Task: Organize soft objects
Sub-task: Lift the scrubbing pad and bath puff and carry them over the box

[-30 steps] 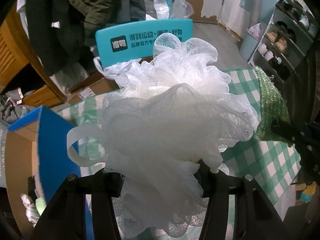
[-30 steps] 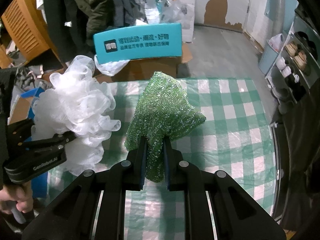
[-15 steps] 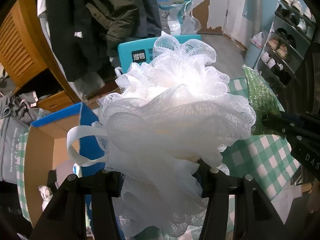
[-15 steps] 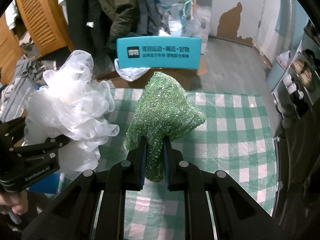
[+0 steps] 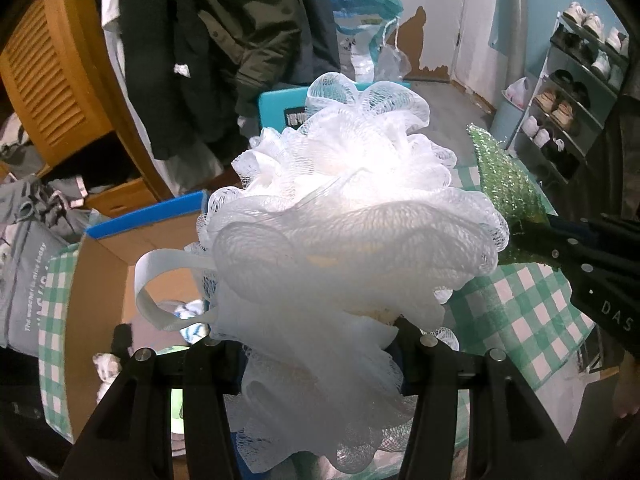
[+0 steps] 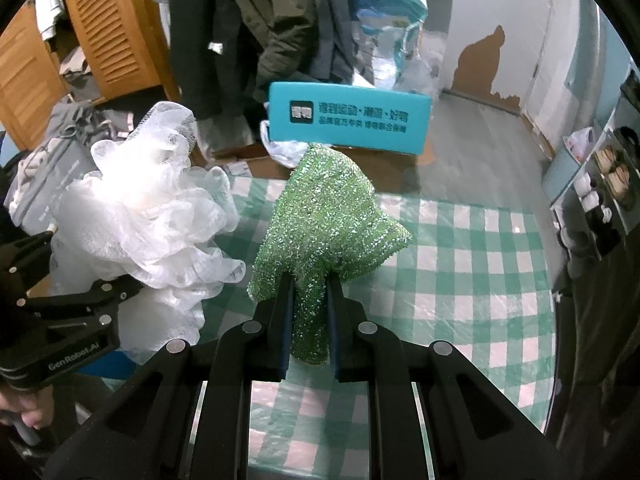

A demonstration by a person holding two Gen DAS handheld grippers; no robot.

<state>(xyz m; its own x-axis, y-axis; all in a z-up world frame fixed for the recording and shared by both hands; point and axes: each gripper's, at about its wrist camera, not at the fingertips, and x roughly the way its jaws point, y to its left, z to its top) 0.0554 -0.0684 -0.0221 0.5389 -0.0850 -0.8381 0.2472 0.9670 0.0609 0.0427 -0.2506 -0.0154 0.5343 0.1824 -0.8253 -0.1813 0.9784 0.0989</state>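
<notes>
White mesh pouf (image 5: 340,232) rides clamped in the left gripper (image 5: 312,344) fingers, over the blue-edged cardboard box (image 5: 120,256) beside the checkered surface (image 6: 460,280); green scrub cloth (image 6: 324,228) pinched tight in the right gripper (image 6: 308,312), above the open surface.

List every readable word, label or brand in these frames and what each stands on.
"GenRobot.AI": side of the left gripper.
"DAS", cut off at the frame edge: body of the right gripper.
"The weather is nice today", partly legible: grey bag.
Teal box flap: white Chinese lettering and a dark logo, too blurred to read.
</notes>
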